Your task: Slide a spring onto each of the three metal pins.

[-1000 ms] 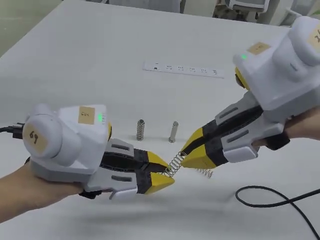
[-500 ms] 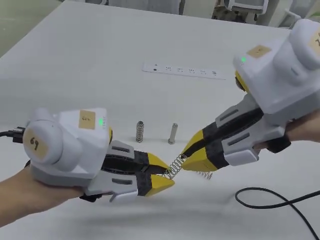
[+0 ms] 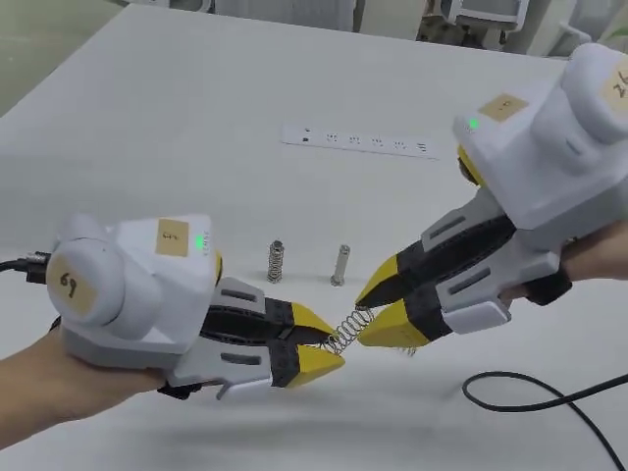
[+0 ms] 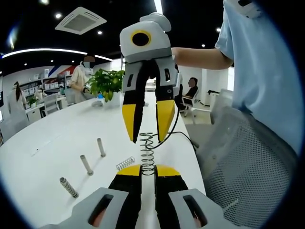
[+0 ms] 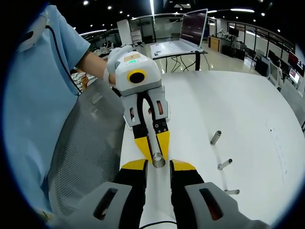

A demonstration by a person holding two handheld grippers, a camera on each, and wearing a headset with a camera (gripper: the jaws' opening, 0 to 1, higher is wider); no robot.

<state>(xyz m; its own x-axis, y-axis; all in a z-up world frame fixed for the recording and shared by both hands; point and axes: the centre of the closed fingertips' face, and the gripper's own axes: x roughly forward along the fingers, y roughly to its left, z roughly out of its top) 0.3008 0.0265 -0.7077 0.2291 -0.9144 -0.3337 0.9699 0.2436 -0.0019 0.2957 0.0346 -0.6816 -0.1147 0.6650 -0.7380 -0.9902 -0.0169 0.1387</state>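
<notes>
My left gripper [image 3: 337, 345] is shut on one end of a thin metal spring [image 3: 348, 324] held just above the white table. The spring's free end points between the fingers of my right gripper [image 3: 360, 316], which stands open around it. In the left gripper view the spring [image 4: 147, 155] rises from my own shut jaws towards the right gripper [image 4: 147, 138]. In the right gripper view the spring's end [image 5: 158, 161] shows as a ring between the parted fingers. One pin [image 3: 276, 260] carries a spring. A bare pin [image 3: 340, 265] stands beside it. The left gripper view shows another bare pin [image 4: 101, 147].
A loose spring [image 4: 125, 163] lies on the table near the pins. A white power strip [image 3: 358, 140] lies further back. A black cable [image 3: 530, 392] curls at the table's near right. A mesh chair [image 4: 238, 162] and the person's blue shirt stand beside the table.
The right gripper's jaws have spread slightly around the spring's free end. The left gripper still holds the spring at about the same place.
</notes>
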